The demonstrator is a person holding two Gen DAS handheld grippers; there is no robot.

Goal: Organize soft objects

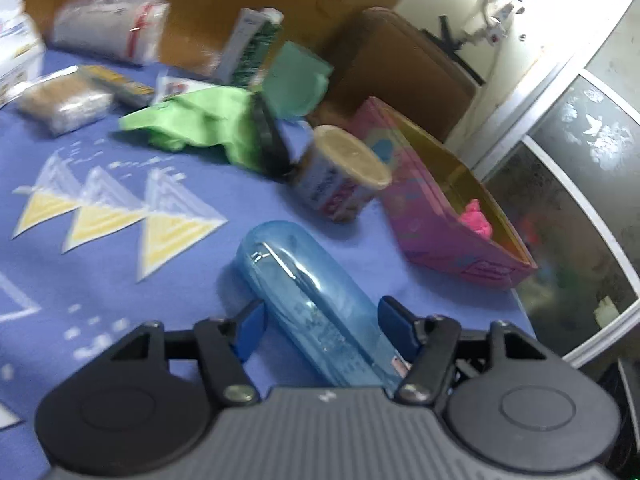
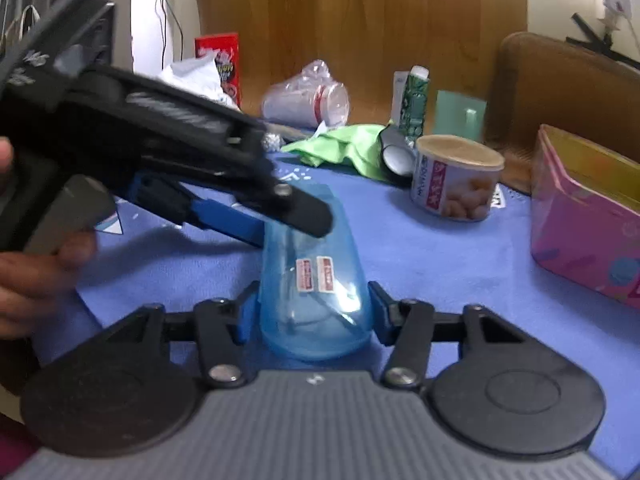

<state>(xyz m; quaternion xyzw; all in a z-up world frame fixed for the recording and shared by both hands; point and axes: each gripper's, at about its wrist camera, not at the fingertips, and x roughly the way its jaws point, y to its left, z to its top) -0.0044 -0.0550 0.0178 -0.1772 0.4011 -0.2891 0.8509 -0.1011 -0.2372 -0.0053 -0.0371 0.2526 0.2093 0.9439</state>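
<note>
A clear blue plastic case lies on the counter, each end between the spread fingers of the right gripper and left gripper; contact is unclear. Its two small red-and-white stickers are unreadable. Ahead, a green cloth lies crumpled, beside a can with blurred lettering.

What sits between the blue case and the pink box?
Only bare blue tablecloth lies between the blue case and the pink box. The snack can stands farther back; the left wrist view shows it.
</note>
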